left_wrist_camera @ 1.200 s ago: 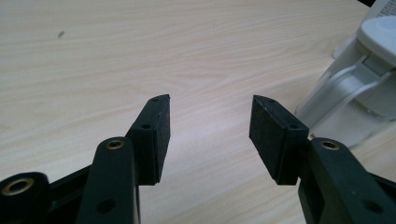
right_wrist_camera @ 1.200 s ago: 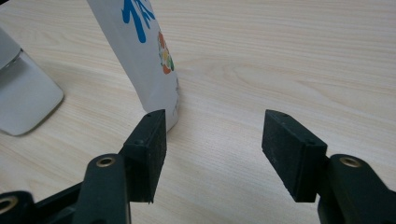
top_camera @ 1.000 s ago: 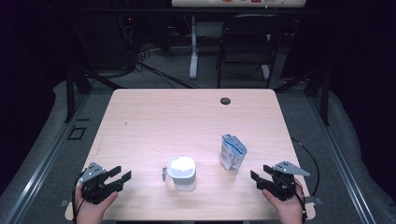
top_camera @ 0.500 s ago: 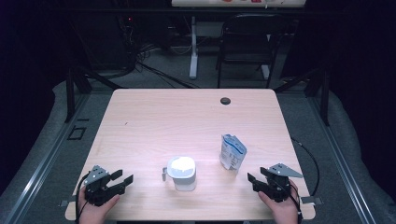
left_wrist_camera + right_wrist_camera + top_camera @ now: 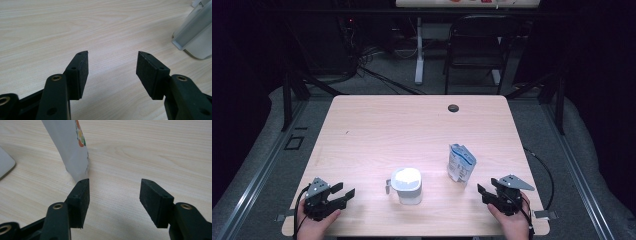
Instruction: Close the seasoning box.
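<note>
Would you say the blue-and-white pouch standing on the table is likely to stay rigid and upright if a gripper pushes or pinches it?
Probably not. The pouch looks like thin flexible film, so it would likely crumple under the pads. It stands tall on a narrow base, leaning slightly, so a push may tip it. It probably slides easily on the smooth table.

From my remote seat the surface (image 5: 412,125) is evenly lit from overhead, with a pale glare patch around the white jug (image 5: 406,184), while the surrounding room falls into near black. The high view looks soft and grainy; both gripper views stay sharp, with faint shadows.
</note>
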A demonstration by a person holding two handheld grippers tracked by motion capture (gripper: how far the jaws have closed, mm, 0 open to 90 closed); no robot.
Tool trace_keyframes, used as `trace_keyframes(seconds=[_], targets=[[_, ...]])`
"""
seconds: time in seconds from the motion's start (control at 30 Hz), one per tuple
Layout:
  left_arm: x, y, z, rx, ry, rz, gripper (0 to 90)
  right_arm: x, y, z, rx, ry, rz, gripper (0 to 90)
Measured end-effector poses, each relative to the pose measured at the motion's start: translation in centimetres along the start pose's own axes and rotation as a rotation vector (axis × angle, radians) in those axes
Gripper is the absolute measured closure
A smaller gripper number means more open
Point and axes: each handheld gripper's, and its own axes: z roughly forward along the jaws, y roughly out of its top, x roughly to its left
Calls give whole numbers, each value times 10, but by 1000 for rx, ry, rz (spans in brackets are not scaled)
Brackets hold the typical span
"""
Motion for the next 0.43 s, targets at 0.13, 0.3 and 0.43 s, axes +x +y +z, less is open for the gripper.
trace_keyframes(seconds=[0.13,0.3,0.43], targets=[[1,-1,1,1,-2,-7,441,1,0,1,-3,1,1,413],[3,-1,0,8,3,-16,435,0,0,0,-3,-2,-1,413],[4,-1,-1,0,3,-28,428,-1,1,0,-9,-8,4,412]])
